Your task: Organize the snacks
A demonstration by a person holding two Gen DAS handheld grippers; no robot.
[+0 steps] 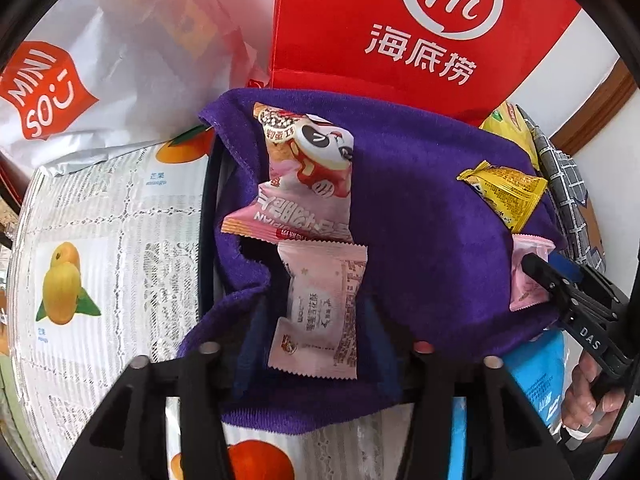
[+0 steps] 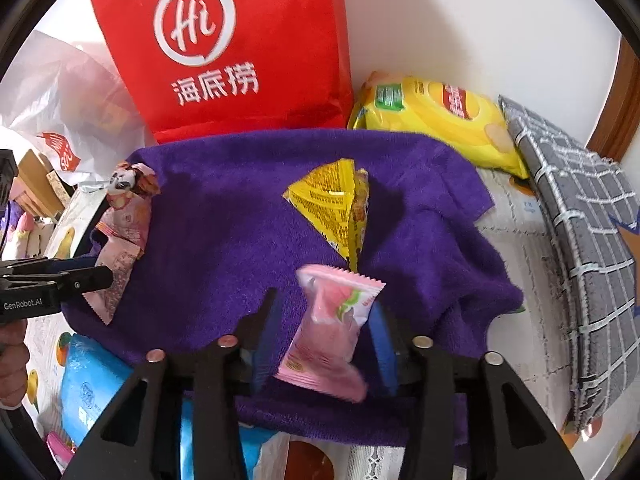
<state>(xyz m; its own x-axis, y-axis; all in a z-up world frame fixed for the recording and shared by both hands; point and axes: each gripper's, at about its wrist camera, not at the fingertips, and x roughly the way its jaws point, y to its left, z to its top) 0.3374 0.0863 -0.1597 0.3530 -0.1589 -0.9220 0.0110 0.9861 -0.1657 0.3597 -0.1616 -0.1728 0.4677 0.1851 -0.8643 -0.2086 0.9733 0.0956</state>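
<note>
On the purple towel (image 1: pixel 420 208), seen from the left wrist, a pale pink snack packet (image 1: pixel 320 304) lies between the blue pads of my left claw (image 1: pixel 316 344), just below a bigger pink packet with a panda (image 1: pixel 304 176). The jaws stand apart and I judge that the pads do not press on the wrapper. This packet looks light and soft, a thin film with crimped ends. I would take it across the middle, where the snack inside gives some body, because the film is probably slippery. At the right edge of this view a yellow packet (image 1: pixel 506 194) rests on the towel, and my right claw (image 1: pixel 538 276) reaches over another pink packet.

From the right wrist, that small pink packet (image 2: pixel 332 332) lies between the pads of my right claw (image 2: pixel 324 344), a little blurred and tilted. The jaws are apart here too, and I see no pad pressing on it. It seems very light and easy to crush. The yellow packet (image 2: pixel 332 204) lies just above it, and a red bag (image 2: pixel 240 52) stands behind the towel (image 2: pixel 224 232). My left claw (image 2: pixel 96 276) shows at the left edge.
</note>
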